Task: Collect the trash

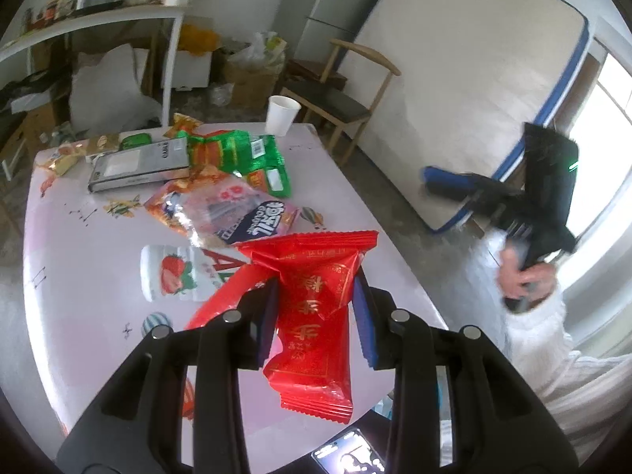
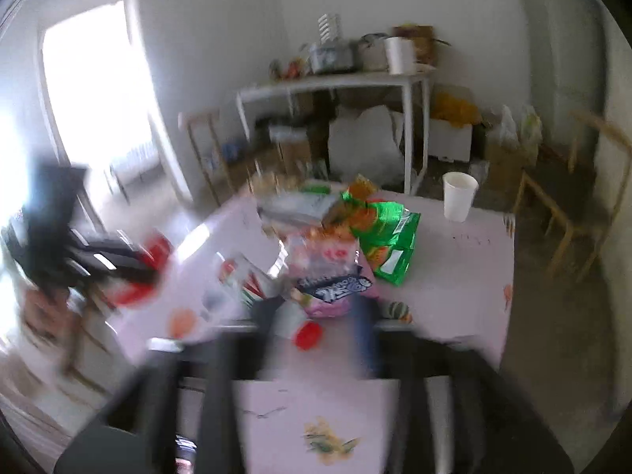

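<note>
Between the blue pads of the left hand-held gripper (image 1: 316, 312) hangs a red wrapper (image 1: 316, 316), pinched at a narrow opening and lifted clear of the pink tabletop (image 1: 79, 237). Its upper end fans out above the fingertips; its lower end droops toward the camera. A second red strip sticks out to the left of the left finger, and whether it belongs to the same wrapper cannot be told.

Beyond the held wrapper the rest of the trash lies on the tabletop: a strawberry-printed pouch (image 1: 173, 272) just past the fingers, a pink and clear snack bag (image 1: 233, 213) behind it, green wrappers (image 1: 241, 154) farther back, and a grey flat box (image 1: 138, 164) resting partly on them. A white paper cup (image 1: 281, 115) stands upright near the far edge.

The right hand-held gripper (image 1: 466, 185) shows at the right of the left wrist view, off the tabletop's side, held by a hand (image 1: 521, 276) in a white sleeve. In its own view the right hand-held gripper (image 2: 316, 324) is badly smeared by motion; its jaws stand wide, and nothing seems clamped. A small white container with a red end (image 2: 300, 328) appears between the fingers, but the blur hides whether it lies on the tabletop or touches a pad. The pink snack bag (image 2: 335, 276) lies just beyond the tips. A phone screen (image 1: 347, 454) is cut off at the bottom edge.
</note>
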The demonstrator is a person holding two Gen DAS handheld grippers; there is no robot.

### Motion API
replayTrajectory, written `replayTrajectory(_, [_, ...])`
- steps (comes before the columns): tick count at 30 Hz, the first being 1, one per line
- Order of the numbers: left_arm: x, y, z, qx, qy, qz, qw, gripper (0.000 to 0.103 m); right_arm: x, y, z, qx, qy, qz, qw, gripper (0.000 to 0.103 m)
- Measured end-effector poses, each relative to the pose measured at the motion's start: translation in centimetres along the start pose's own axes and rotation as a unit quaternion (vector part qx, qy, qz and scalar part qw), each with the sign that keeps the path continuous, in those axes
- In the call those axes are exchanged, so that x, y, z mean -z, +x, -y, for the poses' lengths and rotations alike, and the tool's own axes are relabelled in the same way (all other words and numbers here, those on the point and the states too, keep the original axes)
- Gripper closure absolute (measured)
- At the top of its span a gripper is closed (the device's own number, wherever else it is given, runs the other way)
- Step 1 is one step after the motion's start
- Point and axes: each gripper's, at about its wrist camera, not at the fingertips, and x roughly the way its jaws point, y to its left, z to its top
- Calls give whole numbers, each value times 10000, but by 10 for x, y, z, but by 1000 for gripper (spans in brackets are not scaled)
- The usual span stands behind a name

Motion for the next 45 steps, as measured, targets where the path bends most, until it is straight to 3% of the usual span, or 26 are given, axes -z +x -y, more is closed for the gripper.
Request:
replayTrajectory(1, [1,-4,-1,-80,-28,25,10000,71,-2,20,-9,124,-492,-62,9987,26])
replayTrajectory(4, [3,-18,-7,-341,-80,74,9994,71,-5,85,-36,339,-1649,-454,9847,23])
replayTrajectory(6, [4,-22,-15,-447,-147,70,9989,71,-1,134,-57,758,-2743,-808,9552,23])
replayTrajectory(7, [4,-22,-19,-493,-177,71,9986,71,5,165,-63,972,-3343,-937,9327,23])
replayTrajectory(9, [5,-22,-33,-561,-280,67,9980,71,11,199,-66,1042,-3841,-1109,9107,25])
replayTrajectory(10, [6,-21,-38,-583,-339,66,9977,71,11,206,-66,1066,-3928,-1096,9068,25])
replayTrajectory(13, [6,-14,-60,-615,-550,18,9966,71,-12,230,-51,391,-3441,-1319,9288,25])
replayTrajectory(17, [7,-5,-81,-585,-729,-66,9956,71,-22,248,-39,123,-3364,-1604,9279,28])
replayTrajectory(22, [10,2,-91,-511,-776,-119,9956,71,-14,250,-50,-345,-3838,-2054,8996,34])
replayTrajectory(25, [10,4,-92,-451,-758,-121,9960,71,-15,253,-52,-560,-3877,-2229,8927,34])
replayTrajectory(30, [11,5,-90,-401,-713,-99,9966,70,-7,267,-47,-531,-4003,-2714,8736,34])
replayTrajectory(32, [13,6,-93,-382,-736,-86,9965,70,-3,263,-49,-523,-4131,-2673,8690,34])
replayTrajectory(34, [14,7,-98,-376,-794,-71,9961,70,-2,263,-50,-356,-4235,-2540,8688,34])
replayTrajectory(37, [16,10,-101,-350,-848,-91,9957,70,-9,272,-45,-355,-3854,-2627,8839,53])
replayTrajectory(39, [18,11,-100,-331,-836,-111,9959,70,-17,273,-39,-361,-3472,-2601,9003,88])
replayTrajectory(40, [19,10,-99,-338,-821,-119,9960,70,-19,271,-39,-277,-3463,-2464,9047,99])
replayTrajectory(45, [19,2,-93,-362,-811,-40,9960,70,-22,234,-44,-373,-3277,-1602,9303,100])
